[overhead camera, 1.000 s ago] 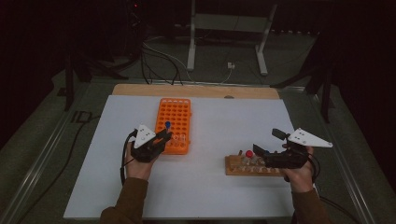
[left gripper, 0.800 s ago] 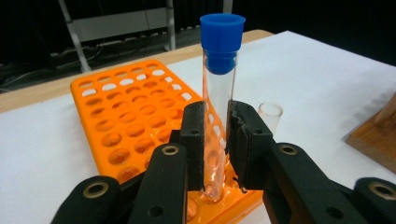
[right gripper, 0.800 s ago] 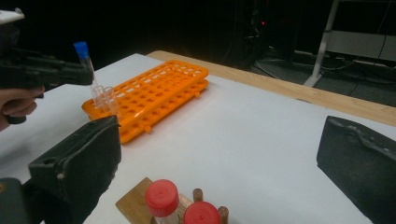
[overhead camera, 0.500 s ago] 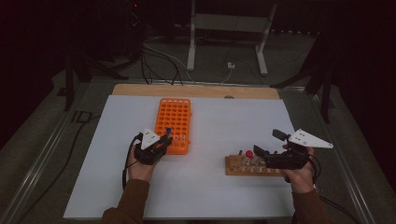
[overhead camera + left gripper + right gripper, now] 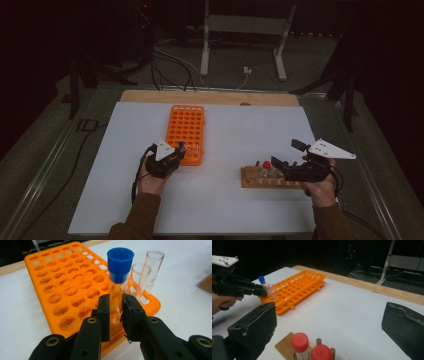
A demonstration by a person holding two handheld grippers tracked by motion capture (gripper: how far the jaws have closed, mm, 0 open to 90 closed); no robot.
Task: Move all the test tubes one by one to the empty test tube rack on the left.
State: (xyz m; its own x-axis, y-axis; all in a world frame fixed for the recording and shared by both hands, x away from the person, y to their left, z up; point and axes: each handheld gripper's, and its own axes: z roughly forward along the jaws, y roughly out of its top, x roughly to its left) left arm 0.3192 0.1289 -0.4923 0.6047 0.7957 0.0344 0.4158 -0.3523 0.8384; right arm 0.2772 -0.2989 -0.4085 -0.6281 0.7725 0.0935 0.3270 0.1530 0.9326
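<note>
Tabletop of white board (image 5: 235, 200) carries two racks. One flat orange plastic rack with rows of round holes (image 5: 187, 131) lies left of centre, its long side running away from the person; one low wooden block rack (image 5: 255, 176) sits near the right front, well apart from it, with bare white surface between them and along the front edge. A strip of wood (image 5: 210, 97) borders the far edge.

Three tubes stand at the orange rack's near right corner: one clear tube with a blue cap (image 5: 119, 282) and two open clear glass tubes (image 5: 143, 277) just beside it. The wooden rack holds two red-capped tubes (image 5: 299, 342) in the right gripper view; the high view shows a blue cap there as well, though further tubes are too small to count.

Two grippers are in use. The left gripper (image 5: 116, 312) clamps the blue-capped tube low on its body, pads pressed on the glass; the tube stands upright, long axis vertical, cap upward, over the rack's corner holes. The right gripper (image 5: 329, 322) hovers at the wooden rack, jaws spread wide, nothing between them.
</note>
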